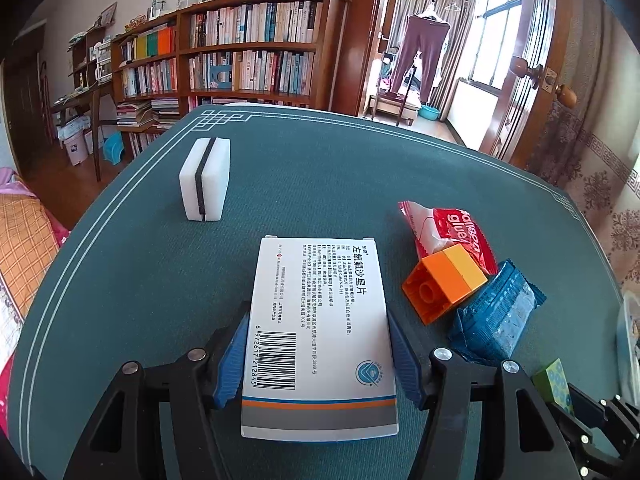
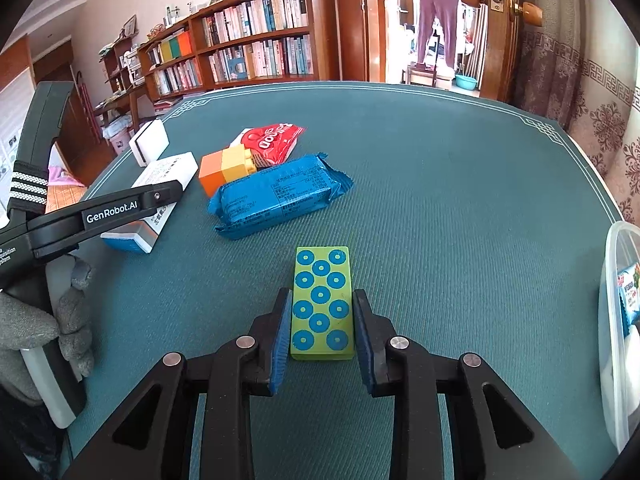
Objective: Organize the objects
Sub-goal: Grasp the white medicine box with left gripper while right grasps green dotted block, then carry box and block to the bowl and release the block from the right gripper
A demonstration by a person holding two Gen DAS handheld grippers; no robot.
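The teal table [image 1: 320, 168] is filling both views. At the lower centre of the left wrist view, the left gripper [image 1: 318, 356] is clamping the white medicine box [image 1: 320, 320] by its long sides. At the lower centre of the right wrist view, the right gripper [image 2: 320, 328] is squeezing the green dotted block [image 2: 322, 304] (both things are lying flat).

My left claw [image 1: 320, 360] is matte black, its angular linkage arms studded with round silver pins and tipped with ribbed blue pads [image 1: 230, 364]. My right claw [image 2: 322, 336] matches. At the left of the right wrist view, white "GenRobot.AI" lettering, a black-and-white striped strap [image 2: 28, 188] and my grey knit glove [image 2: 44, 328].
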